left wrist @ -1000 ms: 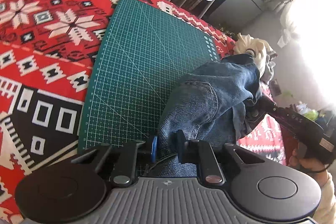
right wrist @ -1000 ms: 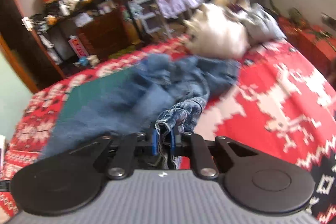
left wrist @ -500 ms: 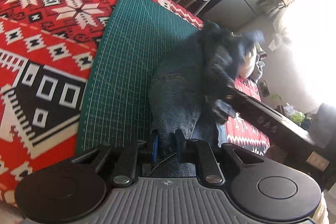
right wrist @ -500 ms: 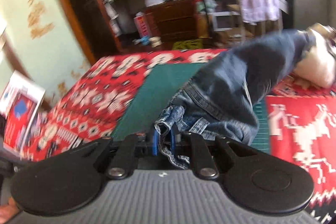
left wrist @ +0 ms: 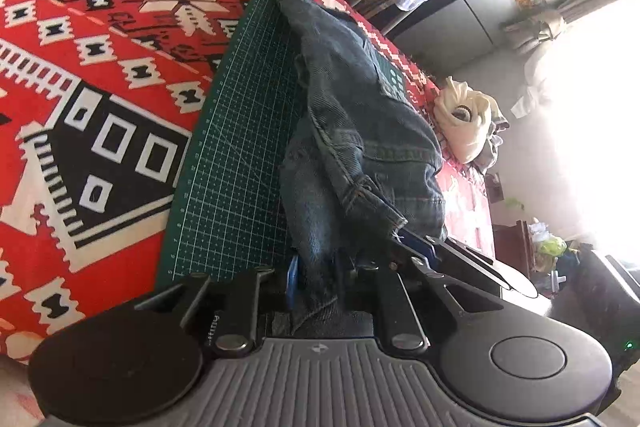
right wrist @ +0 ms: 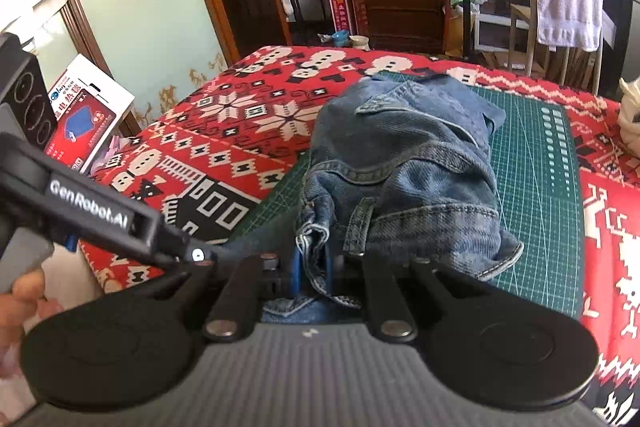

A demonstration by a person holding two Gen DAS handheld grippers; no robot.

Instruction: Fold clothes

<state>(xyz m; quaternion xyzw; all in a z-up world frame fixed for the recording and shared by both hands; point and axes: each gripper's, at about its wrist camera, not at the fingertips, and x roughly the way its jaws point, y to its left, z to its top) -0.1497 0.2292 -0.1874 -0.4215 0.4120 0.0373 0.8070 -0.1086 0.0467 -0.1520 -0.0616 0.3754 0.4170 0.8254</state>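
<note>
Blue denim jeans (right wrist: 404,171) heaped on dark green gridded cutting mat (left wrist: 236,187) over red patterned blanket (left wrist: 100,75). Left gripper (left wrist: 316,279) clamped on a denim edge; right gripper (right wrist: 312,267) pinching frayed hem. Grippers close together at near mat edge.

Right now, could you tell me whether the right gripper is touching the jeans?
Touching. The right wrist view shows the right gripper shut on a frayed bunch of the jeans, denim pinched between its blue pads above the green mat.
</note>
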